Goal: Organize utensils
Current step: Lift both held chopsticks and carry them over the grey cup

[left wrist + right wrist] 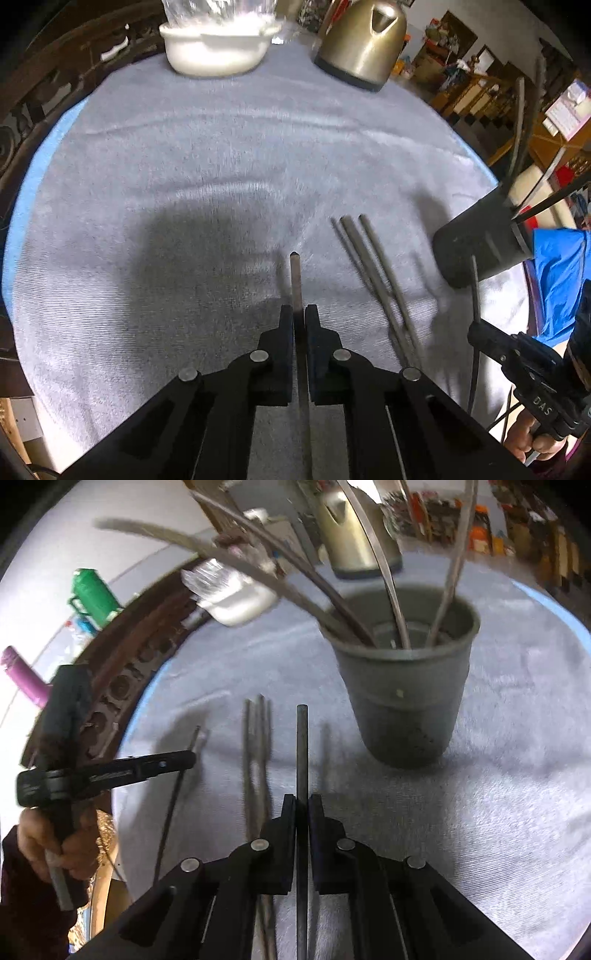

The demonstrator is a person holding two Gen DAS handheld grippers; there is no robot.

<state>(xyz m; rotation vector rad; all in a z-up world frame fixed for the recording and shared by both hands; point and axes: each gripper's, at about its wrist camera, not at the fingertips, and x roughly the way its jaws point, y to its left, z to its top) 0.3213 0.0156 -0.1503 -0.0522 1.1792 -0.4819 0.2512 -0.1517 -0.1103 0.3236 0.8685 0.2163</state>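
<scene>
In the left wrist view my left gripper (299, 312) is shut on a grey metal chopstick (294, 273) that sticks out forward over the grey cloth. Three more chopsticks (373, 266) lie side by side on the cloth to its right. In the right wrist view my right gripper (303, 801) is shut on another chopstick (302, 738), just left of the dark grey utensil cup (406, 686), which holds several long utensils. The left gripper (188, 758) shows there too, clamped on its chopstick (173, 805). The right gripper (476, 332) appears beside the cup (476, 243).
A white pot (218, 48) and a brass-coloured kettle (362, 44) stand at the far side of the round table. A grey towel (184, 184) covers the top over a blue cloth (33, 177). A carved wooden rim (122, 679) borders the table on the left.
</scene>
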